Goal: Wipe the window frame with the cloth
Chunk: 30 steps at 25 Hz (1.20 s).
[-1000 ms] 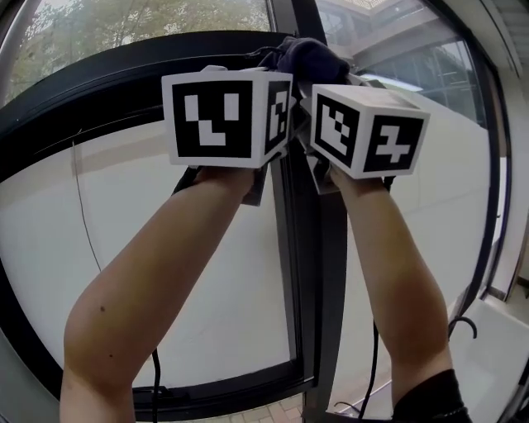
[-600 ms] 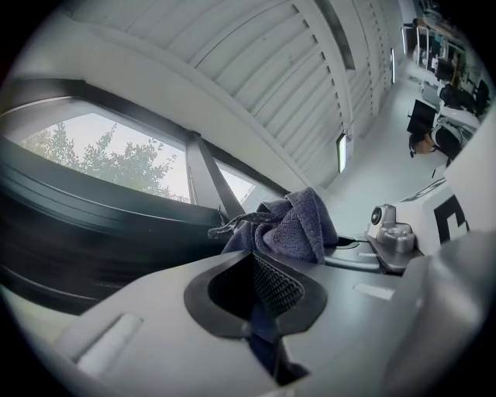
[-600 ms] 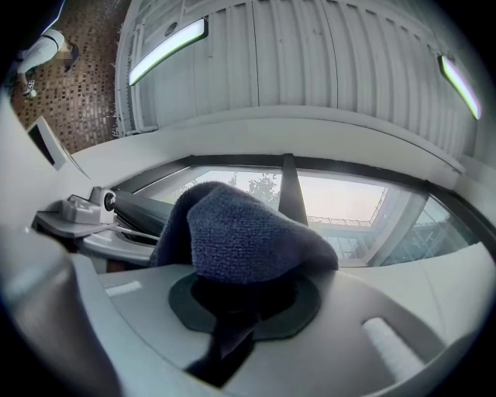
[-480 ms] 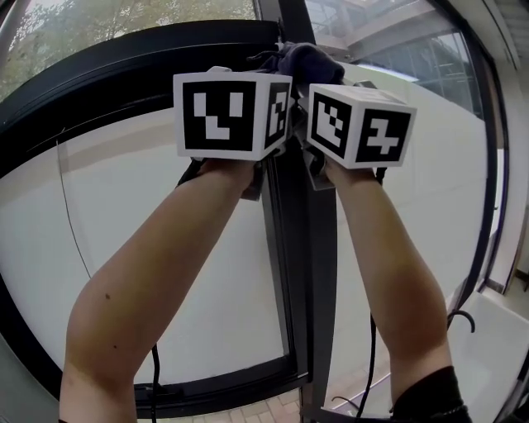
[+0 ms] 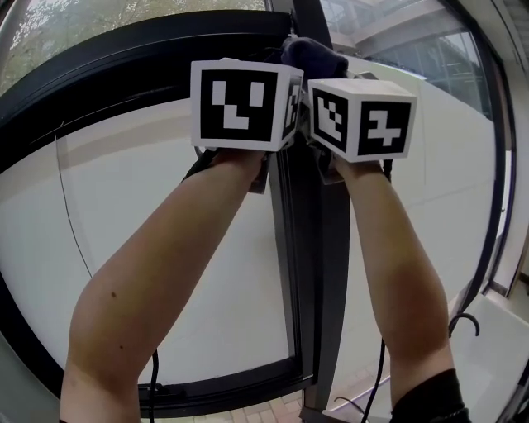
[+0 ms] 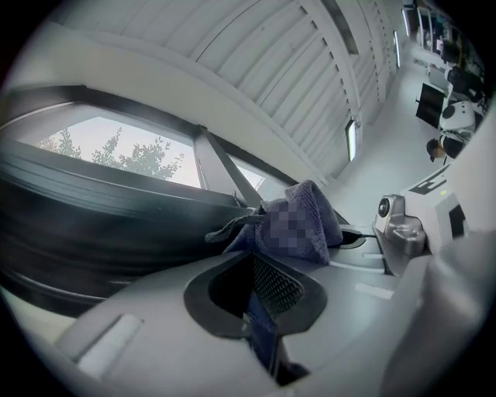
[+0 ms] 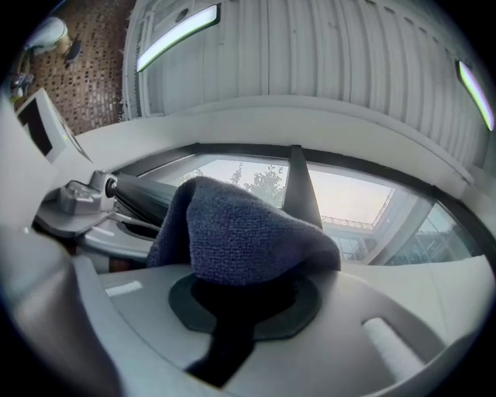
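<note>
A dark blue cloth is bunched against the black window frame, where the curved top bar meets the upright mullion. Both arms are raised to it, side by side. The left gripper's marker cube and the right gripper's marker cube hide the jaws in the head view. In the left gripper view the left gripper is shut with an edge of the cloth pinched in it. In the right gripper view the right gripper is shut under the cloth, which drapes over its jaws.
Glass panes lie on both sides of the mullion, with a pale wall behind them and trees at the upper left. A dark cable curls at the lower right. The right gripper's body sits close beside the left one.
The left marker cube has shifted slightly right and up, closing on the right one. The cloth stays pressed at the same spot on the frame, held by both grippers.
</note>
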### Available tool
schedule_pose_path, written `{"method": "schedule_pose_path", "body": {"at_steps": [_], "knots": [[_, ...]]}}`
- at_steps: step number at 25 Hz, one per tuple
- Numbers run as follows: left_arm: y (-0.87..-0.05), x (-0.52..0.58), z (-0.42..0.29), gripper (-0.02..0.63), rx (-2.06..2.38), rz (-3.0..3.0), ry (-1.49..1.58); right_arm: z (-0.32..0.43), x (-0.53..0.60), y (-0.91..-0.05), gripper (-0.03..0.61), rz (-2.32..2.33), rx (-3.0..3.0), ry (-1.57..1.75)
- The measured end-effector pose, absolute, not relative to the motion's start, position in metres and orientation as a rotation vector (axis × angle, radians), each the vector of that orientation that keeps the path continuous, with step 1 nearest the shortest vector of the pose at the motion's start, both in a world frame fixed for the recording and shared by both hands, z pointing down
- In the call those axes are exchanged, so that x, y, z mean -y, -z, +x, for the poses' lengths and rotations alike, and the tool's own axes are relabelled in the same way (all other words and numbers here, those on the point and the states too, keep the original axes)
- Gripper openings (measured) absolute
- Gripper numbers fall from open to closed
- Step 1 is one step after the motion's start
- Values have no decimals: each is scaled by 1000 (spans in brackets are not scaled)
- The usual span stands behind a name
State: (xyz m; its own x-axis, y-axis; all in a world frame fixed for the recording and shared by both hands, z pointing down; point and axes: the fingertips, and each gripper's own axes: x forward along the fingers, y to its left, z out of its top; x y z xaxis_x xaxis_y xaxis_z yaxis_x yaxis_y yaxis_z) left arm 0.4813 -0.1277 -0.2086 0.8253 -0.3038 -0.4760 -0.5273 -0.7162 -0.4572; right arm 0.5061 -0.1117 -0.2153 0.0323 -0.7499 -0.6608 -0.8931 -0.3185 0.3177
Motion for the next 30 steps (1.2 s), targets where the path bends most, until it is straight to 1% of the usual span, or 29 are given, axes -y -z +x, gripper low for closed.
{"method": "schedule_pose_path", "body": {"at_steps": [9, 23, 28, 30], "knots": [[186, 136, 479, -6, -564, -2427, -437, 503, 120, 193, 41, -2121, -1743, -1108], [124, 142, 478, -6, -556, -2472, -480, 500, 123, 131, 41, -2166, -1716, -1116], [90, 168, 482, -6, -603, -2620, -378, 496, 124, 113, 40, -2186, -1731, -1116], [83, 169, 483, -6, -600, -2630, -389, 496, 124, 111, 41, -2170, -1734, -1106]]}}
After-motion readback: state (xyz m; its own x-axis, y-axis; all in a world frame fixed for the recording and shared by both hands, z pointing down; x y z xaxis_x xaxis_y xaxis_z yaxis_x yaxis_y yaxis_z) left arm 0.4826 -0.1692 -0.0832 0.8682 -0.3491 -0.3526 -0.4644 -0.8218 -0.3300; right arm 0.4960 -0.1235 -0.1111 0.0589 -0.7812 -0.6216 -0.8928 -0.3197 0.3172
